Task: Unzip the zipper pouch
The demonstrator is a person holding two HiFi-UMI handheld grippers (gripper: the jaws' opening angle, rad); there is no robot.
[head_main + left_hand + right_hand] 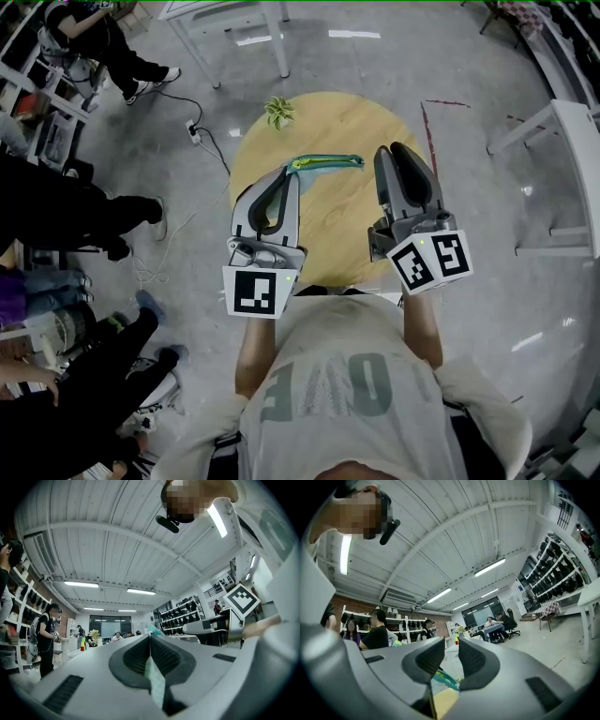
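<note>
Start on the left. Your left gripper (283,175) has its tongs pressed tight together. A thin pale green strip (155,686) is pinched between them. It looks like one end of the zipper pouch (328,162), because from above the pouch's left end meets the tip of that gripper. So I think you have the pouch held by that end, out over the round wooden table (337,225). I can't be fully sure it is off the table.

Now look at the middle. The pouch is teal with a yellow-green line along it, and it stretches from your left gripper toward the right one. It looks thin and flat. No gap shows along it, so I think the zipper is closed. The little pull tab is too small to find.

Now the right. Your right gripper (395,150) has its tongs spread apart with nothing between them. It sits just beside the far end of the pouch and is not touching it. You can see the pouch through the gap, a bit farther on.

So one part looks done: the pouch is held. What is left is the main job. You need to find the pull, pinch it with the right tongs, and slide it along the pouch.
</note>
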